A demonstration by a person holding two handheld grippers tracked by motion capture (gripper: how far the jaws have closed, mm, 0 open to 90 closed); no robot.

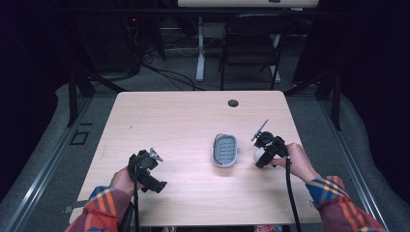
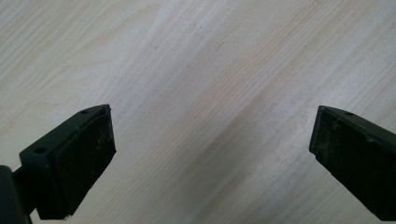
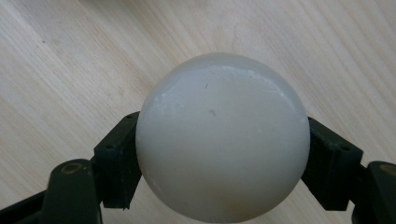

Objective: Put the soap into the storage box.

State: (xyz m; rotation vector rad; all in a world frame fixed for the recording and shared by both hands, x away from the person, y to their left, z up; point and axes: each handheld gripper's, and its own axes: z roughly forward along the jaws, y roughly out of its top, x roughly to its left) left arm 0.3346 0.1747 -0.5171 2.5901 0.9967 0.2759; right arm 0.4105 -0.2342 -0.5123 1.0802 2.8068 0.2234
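One ball (image 3: 222, 135), one tray (image 1: 225, 150), two tongs (image 1: 261, 157)

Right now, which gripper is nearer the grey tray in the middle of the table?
Right. The right gripper, shut on the white ball, sits just beside the grey tray on its right. The left gripper, open, is well off to the tray's left, nearer the person.

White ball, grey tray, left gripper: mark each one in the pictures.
white ball (image 3: 222, 135), right gripper view, middle of its rounded front.
grey tray (image 1: 225, 165), high view, near rim.
left gripper (image 2: 212, 149), left gripper view, midway between its wide-apart jaws.
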